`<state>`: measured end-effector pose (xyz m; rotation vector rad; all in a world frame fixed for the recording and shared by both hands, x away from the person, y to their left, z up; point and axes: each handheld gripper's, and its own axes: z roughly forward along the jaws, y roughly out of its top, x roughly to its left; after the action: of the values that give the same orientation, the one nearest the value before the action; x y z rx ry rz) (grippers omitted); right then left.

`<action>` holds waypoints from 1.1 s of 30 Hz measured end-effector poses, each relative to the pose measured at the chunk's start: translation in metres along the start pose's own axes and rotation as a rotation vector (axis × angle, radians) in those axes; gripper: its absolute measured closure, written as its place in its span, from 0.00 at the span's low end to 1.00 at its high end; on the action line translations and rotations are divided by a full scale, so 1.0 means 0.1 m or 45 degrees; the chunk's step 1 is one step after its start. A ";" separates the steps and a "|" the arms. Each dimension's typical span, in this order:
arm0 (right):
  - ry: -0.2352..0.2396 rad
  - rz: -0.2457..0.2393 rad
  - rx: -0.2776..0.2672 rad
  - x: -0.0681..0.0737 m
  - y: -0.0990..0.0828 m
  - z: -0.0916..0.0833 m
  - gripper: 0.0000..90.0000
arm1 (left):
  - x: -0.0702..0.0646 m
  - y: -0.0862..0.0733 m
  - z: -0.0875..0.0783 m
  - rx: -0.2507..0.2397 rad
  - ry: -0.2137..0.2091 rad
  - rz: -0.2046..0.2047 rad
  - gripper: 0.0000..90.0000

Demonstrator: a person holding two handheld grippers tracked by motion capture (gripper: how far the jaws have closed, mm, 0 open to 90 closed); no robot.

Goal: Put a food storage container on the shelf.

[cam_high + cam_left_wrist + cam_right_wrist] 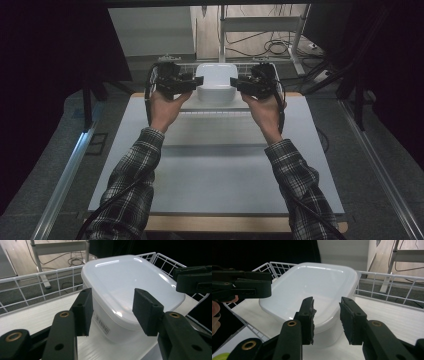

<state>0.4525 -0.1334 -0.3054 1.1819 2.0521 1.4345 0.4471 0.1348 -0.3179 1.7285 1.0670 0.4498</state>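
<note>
From above, the left gripper [192, 81] and right gripper [236, 83] are flanking a white box [216, 80] sitting on a wire-railed tray [210, 102]. In the left gripper view, the jaws are standing apart around the box's [130, 285] corner, not pressing it. In the right gripper view, the jaws are gaping at the box's [312, 285] rim.

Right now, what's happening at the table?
A person holds tongs in each hand, one on either side of a lidded white tub that sits in a white wire tray at the table's far edge. The left tongs straddle one corner of the tub's lid rim, the right tongs another. Both pairs of jaws stand apart with visible gaps to the rim, so nothing is gripped yet. It looks like a two-handed grasp being set up.
</note>
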 end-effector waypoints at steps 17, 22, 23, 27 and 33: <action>0.034 -0.022 -0.035 0.01 -0.02 -0.12 0.55 | -0.04 -0.03 -0.16 -0.018 -0.022 0.058 0.40; 0.048 -0.039 -0.030 0.02 -0.07 -0.15 0.50 | -0.13 -0.10 -0.23 -0.012 -0.062 0.101 0.35; 0.057 -0.042 -0.029 0.02 -0.08 -0.16 0.49 | -0.15 -0.12 -0.24 -0.012 -0.067 0.114 0.35; 0.072 -0.059 -0.026 0.04 -0.14 -0.20 0.45 | -0.20 -0.18 -0.30 -0.021 -0.107 0.119 0.31; 0.102 -0.083 -0.018 0.09 -0.21 -0.27 0.39 | -0.28 -0.30 -0.35 0.013 -0.143 0.160 0.22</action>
<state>0.4192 -0.1449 -0.3120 1.0577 2.1101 1.4858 0.3933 0.1341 -0.3252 1.8152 0.8854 0.4210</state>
